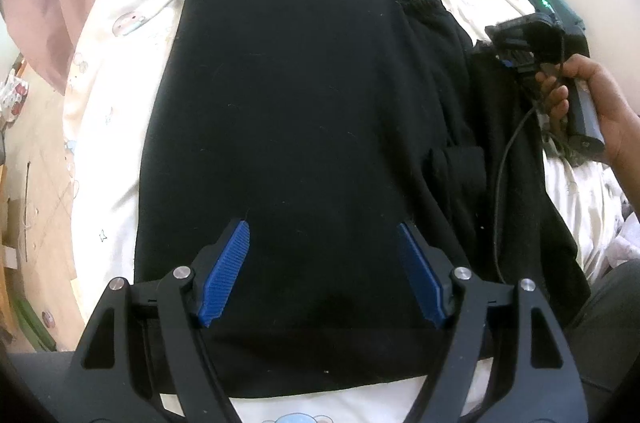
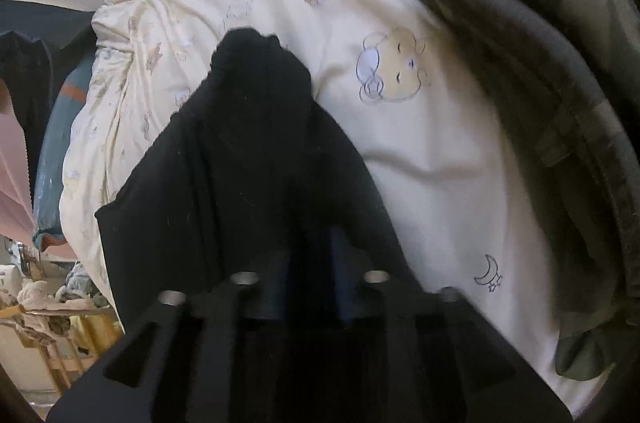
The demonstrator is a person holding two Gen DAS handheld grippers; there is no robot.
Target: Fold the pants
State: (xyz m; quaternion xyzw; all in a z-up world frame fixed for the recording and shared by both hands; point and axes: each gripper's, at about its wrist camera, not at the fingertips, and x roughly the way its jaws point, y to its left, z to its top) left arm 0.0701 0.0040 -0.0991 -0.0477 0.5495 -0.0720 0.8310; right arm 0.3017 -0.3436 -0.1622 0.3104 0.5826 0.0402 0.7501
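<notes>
On the cream bed sheet, black pants fill mid-frame. The left hand-held gripper hovers spread wide and empty above them. At right, the right hand-held gripper pinches a pants fold.

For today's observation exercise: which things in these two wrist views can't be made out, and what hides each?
- Right gripper pads, right wrist view: wrapped in black pants.
- Pants' near hem, left wrist view: covered by the left gripper, jaws open.
- Camouflage garment, right wrist view: cut off by the edge.

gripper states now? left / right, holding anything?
Left gripper: open, blue-padded fingers spread above the black fabric pants, holding nothing.
Right gripper: shut on a bunched part of the pants.
</notes>
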